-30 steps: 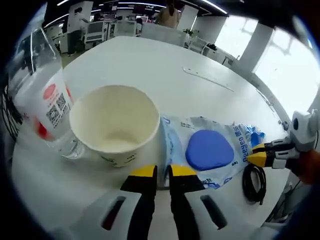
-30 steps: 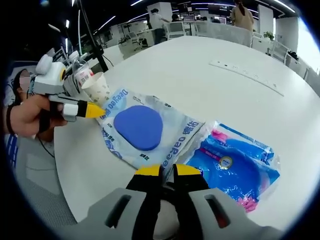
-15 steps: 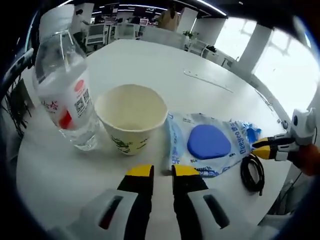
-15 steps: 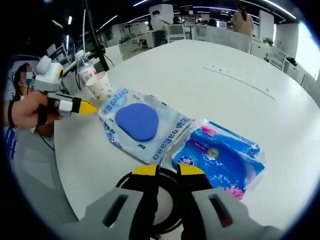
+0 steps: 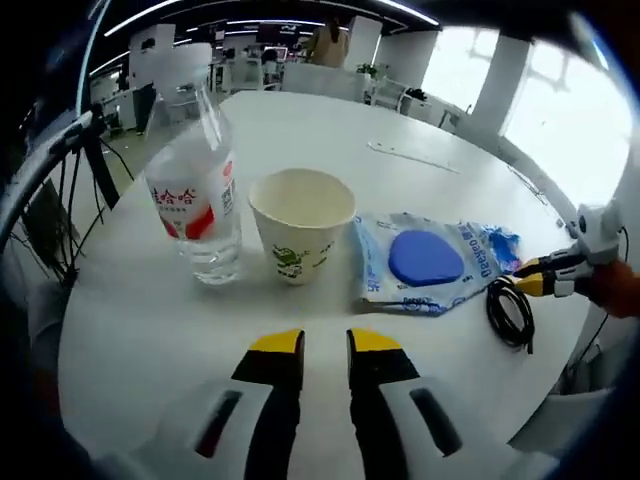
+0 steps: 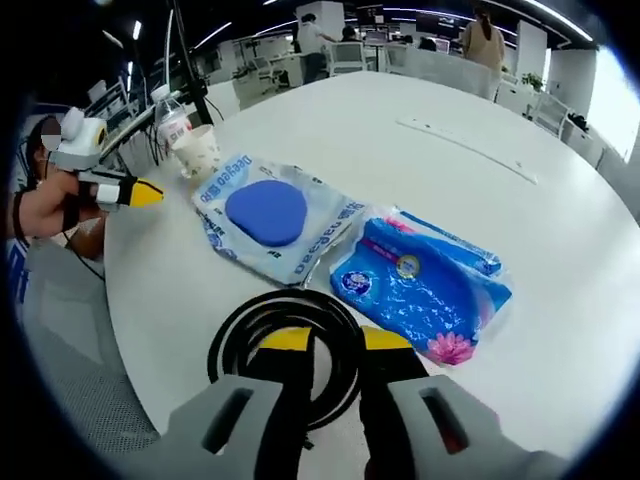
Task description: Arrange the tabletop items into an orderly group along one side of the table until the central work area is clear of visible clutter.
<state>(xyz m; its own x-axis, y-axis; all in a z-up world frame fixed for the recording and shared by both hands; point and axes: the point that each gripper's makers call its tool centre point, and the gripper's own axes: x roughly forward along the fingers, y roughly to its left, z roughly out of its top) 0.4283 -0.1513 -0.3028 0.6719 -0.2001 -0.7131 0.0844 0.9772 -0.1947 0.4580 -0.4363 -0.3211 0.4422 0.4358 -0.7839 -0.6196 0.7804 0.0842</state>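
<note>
both hand-held grippers empty: left hand-held gripper (image 5: 315,342) slightly spread, right hand-held gripper (image 6: 335,339) spread over cable coil (image 6: 285,345). water bottle (image 5: 192,190) may topple (tall, light) if paper cup (image 5: 301,238) gets nudged.

Both views face each other low over the table (image 5: 330,130); sharing the blue-disc packet (image 5: 425,262).

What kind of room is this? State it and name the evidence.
Probably an open-plan office: a large round white table, rows of desks and chairs behind it, long ceiling strip lights, and a person standing in the background.
</note>
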